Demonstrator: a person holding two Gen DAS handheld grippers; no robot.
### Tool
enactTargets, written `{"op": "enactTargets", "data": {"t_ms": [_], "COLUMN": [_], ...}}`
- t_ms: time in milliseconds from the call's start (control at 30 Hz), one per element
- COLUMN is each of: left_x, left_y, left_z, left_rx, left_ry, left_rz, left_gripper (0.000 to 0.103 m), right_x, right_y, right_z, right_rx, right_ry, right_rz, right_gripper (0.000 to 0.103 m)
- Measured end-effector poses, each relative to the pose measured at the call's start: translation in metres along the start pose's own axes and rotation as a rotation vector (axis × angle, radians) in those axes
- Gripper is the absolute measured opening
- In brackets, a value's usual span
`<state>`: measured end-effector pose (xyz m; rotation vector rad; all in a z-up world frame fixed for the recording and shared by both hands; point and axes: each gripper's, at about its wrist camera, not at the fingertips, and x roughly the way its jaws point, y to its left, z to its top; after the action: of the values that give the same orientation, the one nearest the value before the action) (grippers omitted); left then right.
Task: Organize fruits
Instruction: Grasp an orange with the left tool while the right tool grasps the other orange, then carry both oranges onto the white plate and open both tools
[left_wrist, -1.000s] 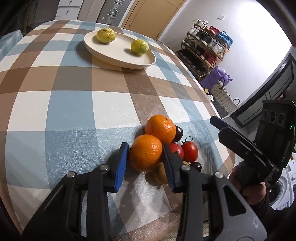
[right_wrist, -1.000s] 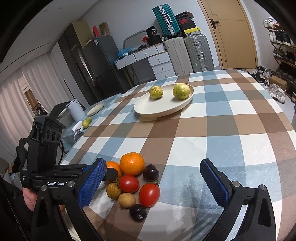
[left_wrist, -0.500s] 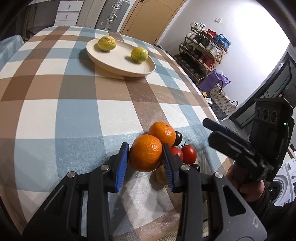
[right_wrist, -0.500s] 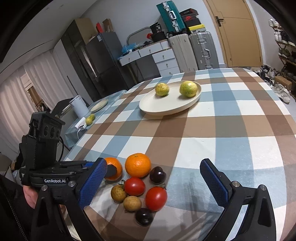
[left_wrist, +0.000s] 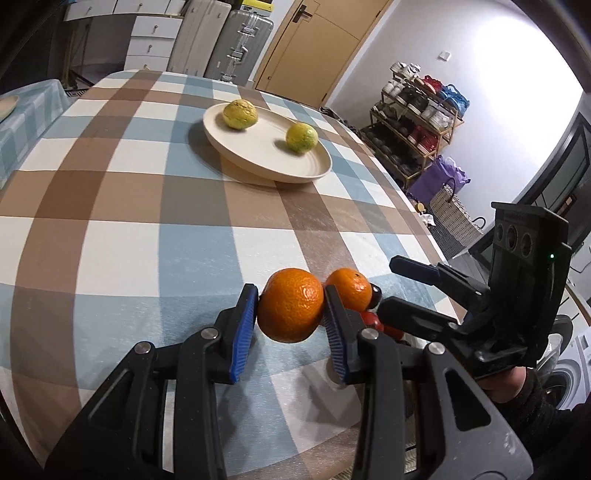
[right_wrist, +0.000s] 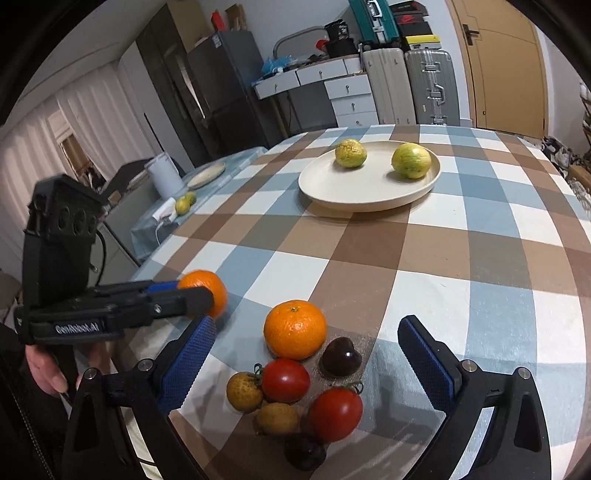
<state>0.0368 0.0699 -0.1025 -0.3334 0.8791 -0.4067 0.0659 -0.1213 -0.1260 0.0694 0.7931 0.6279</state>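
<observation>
My left gripper (left_wrist: 290, 325) is shut on an orange (left_wrist: 291, 309) and holds it above the checked tablecloth; it also shows in the right wrist view (right_wrist: 201, 295). My right gripper (right_wrist: 306, 365) is open over a pile: a second orange (right_wrist: 295, 328), two tomatoes (right_wrist: 286, 380), dark plums (right_wrist: 340, 357) and small brown fruits (right_wrist: 243, 391). A cream plate (left_wrist: 258, 155) with two yellow-green fruits (left_wrist: 302, 137) sits farther back; the plate also shows in the right wrist view (right_wrist: 369, 188).
The table edge (left_wrist: 413, 206) drops off to the right toward a shoe rack (left_wrist: 417, 122) and baskets. A side table (right_wrist: 173, 206) with a white jug and a small plate stands to the left. Suitcases and drawers stand behind.
My left gripper has lifted the orange off the pile and moved it left and up, away from the other fruit. The right gripper stays open over the pile.
</observation>
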Motion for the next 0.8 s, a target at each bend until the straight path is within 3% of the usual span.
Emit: {"op": "enactTargets", "data": {"t_ms": [200, 267, 367, 433, 600, 800], "left_x": [-0.003, -0.002, -0.001, -0.002, -0.001, -0.001], "left_y": [0.005, 0.007, 0.009, 0.008, 0.007, 0.004], "left_z": [0.0, -0.001, 0.0, 0.0, 0.002, 0.006], "left_rx": [-0.008, -0.013, -0.018, -0.015, -0.009, -0.003], "left_ry": [-0.008, -0.001, 0.007, 0.004, 0.008, 0.003], "left_rz": [0.002, 0.009, 0.011, 0.015, 0.025, 0.039], "left_gripper": [0.033, 0.033, 0.033, 0.033, 0.033, 0.033], "right_x": [0.013, 0.018, 0.026, 0.029, 0.038, 0.04], "right_y": [0.007, 0.01, 0.017, 0.022, 0.027, 0.032], "right_z": [0.004, 0.004, 0.006, 0.007, 0.006, 0.004], "right_rx": [-0.039, -0.063, -0.106, -0.139, -0.187, -0.245], "right_ry": [0.041, 0.062, 0.095, 0.109, 0.15, 0.157], "right_rz": [-0.007, -0.005, -0.055, -0.054, -0.097, -0.123], "right_gripper": [0.089, 0.078, 0.071, 0.058, 0.045, 0.043]}}
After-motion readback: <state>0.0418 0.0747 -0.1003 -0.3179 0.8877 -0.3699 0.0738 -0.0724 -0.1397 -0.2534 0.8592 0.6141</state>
